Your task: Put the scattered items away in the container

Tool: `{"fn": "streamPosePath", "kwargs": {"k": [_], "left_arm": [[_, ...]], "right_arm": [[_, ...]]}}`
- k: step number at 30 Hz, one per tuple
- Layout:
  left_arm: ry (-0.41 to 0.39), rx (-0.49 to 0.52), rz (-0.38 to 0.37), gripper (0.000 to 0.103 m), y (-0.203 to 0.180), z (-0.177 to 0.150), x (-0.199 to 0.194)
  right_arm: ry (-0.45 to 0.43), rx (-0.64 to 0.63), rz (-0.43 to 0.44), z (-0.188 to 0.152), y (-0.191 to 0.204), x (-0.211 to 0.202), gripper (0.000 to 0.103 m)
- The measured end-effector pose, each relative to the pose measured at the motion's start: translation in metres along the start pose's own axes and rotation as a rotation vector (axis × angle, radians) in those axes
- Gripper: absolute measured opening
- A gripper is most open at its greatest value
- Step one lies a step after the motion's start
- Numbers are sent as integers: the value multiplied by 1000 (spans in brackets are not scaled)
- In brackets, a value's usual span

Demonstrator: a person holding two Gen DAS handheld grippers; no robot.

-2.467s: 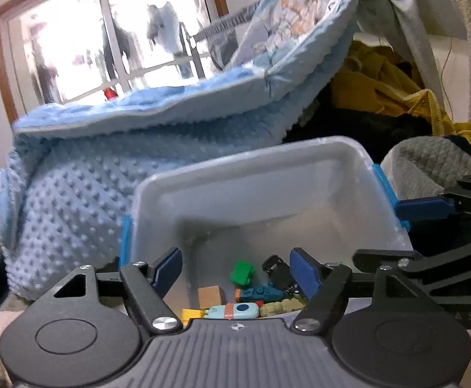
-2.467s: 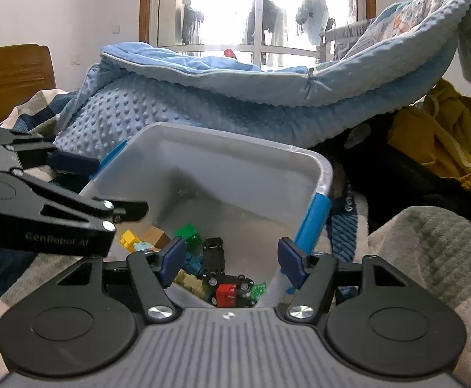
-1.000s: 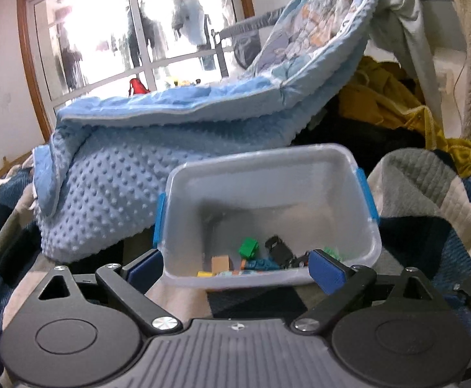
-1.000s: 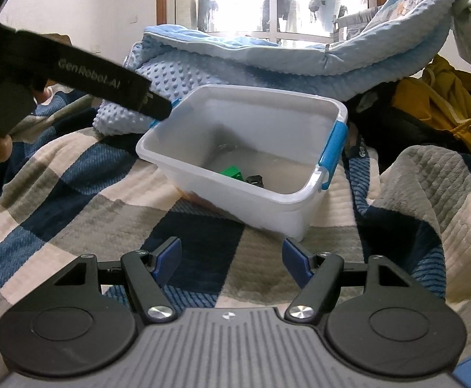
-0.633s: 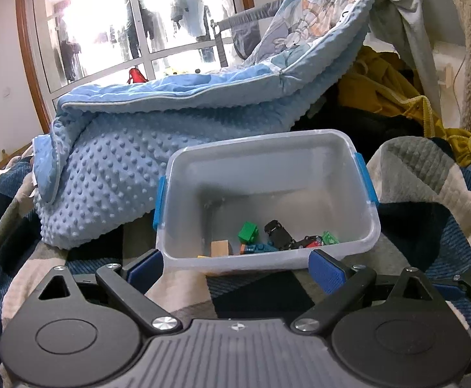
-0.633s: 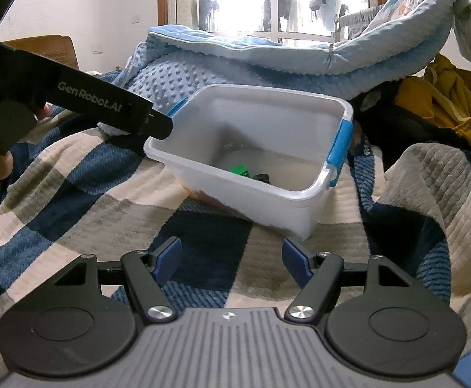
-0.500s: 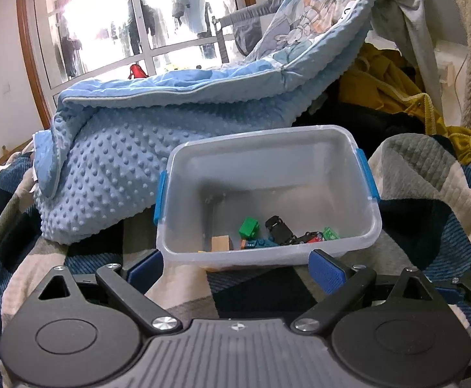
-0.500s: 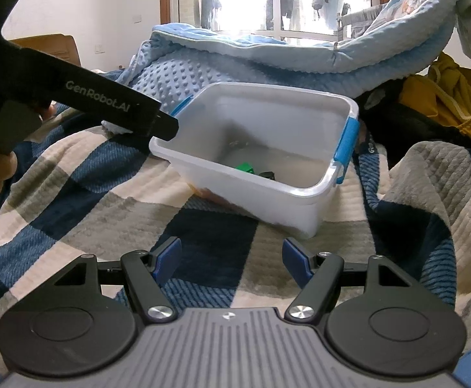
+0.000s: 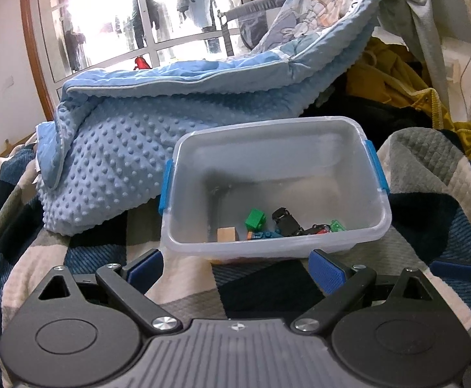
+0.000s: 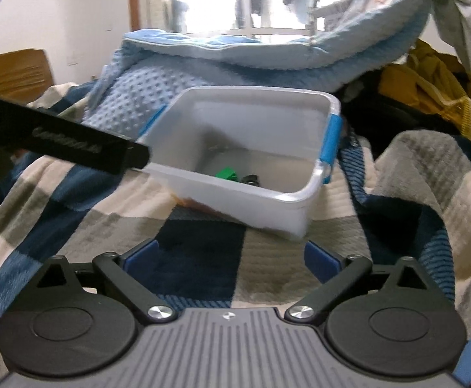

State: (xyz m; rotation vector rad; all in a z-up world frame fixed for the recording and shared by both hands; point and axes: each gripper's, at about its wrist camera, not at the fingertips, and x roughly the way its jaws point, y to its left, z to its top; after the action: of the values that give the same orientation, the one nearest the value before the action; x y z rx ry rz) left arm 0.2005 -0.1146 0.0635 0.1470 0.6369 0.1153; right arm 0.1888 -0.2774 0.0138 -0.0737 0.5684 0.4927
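A clear plastic bin (image 9: pixel 348 148) with blue side latches stands on the checked blanket. It also shows in the right wrist view (image 10: pixel 258 92). Inside lie a green brick (image 9: pixel 255 219), a wooden block (image 9: pixel 226 234), a black toy car (image 9: pixel 285 220), and other small toys. My left gripper (image 9: pixel 235 266) is open and empty, just short of the bin's near wall. My right gripper (image 10: pixel 230 258) is open and empty, held back over the blanket. The left gripper's black arm (image 10: pixel 74 148) crosses the right wrist view at left.
A blue dotted blanket (image 9: pixel 122 161) is heaped behind and left of the bin. Yellow and dark clothes (image 9: pixel 397 93) pile at the right. The checked bedspread (image 10: pixel 57 213) lies under everything. A window (image 9: pixel 122 26) is behind.
Both grippers have drawn back from the bin, where they were over its opening. The right gripper's jaws now stand wider apart. The bin holds the toys as before.
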Motion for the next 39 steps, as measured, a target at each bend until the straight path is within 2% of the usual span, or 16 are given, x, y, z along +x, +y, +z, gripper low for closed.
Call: {"fn": "streamPosePath", "kwargs": {"k": [4, 16, 39], "left_arm": [[3, -7, 2, 98, 3, -1, -1], [1, -4, -7, 98, 3, -1, -1], [27, 33, -19, 98, -8, 7, 19]], "right_arm": [[4, 34, -26, 4, -2, 4, 100], [18, 4, -73, 13, 8, 7, 103], [112, 25, -86, 32, 6, 31, 103]]}}
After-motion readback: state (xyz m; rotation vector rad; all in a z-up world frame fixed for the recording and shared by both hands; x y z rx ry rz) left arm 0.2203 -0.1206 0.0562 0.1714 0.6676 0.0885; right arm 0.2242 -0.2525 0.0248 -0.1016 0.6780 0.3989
